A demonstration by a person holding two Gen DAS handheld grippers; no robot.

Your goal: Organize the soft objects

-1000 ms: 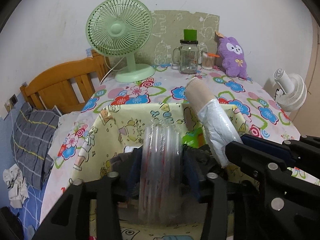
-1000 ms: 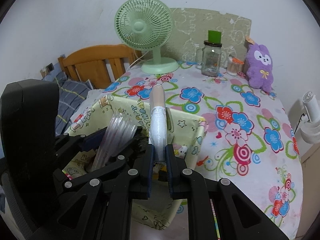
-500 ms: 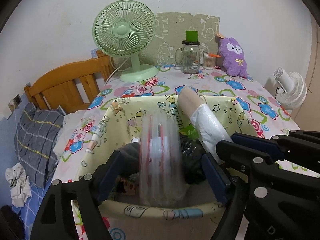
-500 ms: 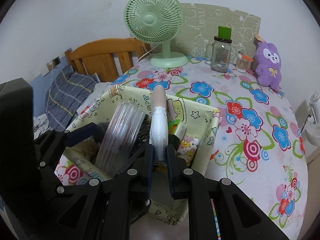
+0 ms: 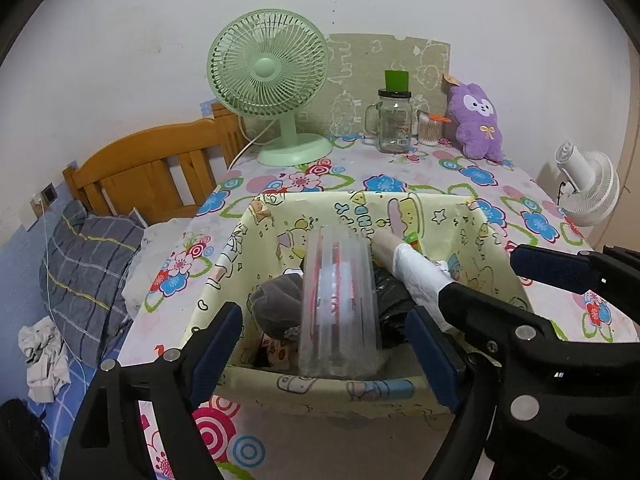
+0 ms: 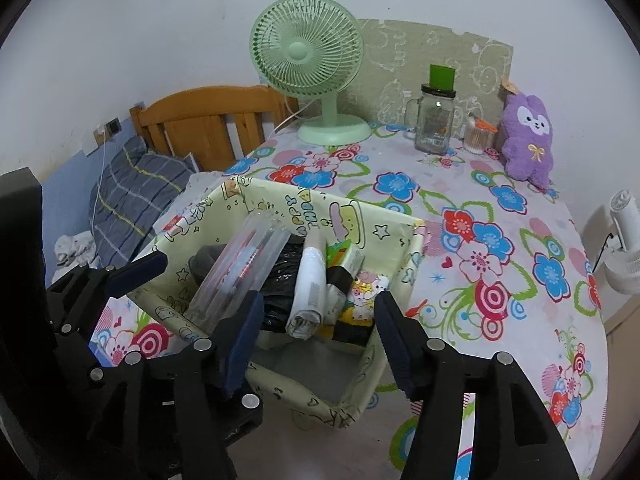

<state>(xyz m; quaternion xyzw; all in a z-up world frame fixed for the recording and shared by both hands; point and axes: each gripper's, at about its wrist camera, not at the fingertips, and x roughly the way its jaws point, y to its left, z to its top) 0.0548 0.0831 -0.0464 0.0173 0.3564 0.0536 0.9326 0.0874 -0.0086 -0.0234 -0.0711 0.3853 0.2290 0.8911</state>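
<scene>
Though hidden leftward, sticker sheet (image 6: 362, 286) clear in right view; both claws (image 5: 326, 350) (image 6: 316, 332) wide, empty.

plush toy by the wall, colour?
Purple plush toy with a white face and a small yellow bow; clearest in the right wrist view.

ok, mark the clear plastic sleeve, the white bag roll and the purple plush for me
clear plastic sleeve (image 5: 340, 300), left wrist view, middle of its ribbed body.
white bag roll (image 6: 311, 284), right wrist view, the white wrapped stretch.
purple plush (image 6: 528, 140), right wrist view, its belly by the yellow bow.
</scene>
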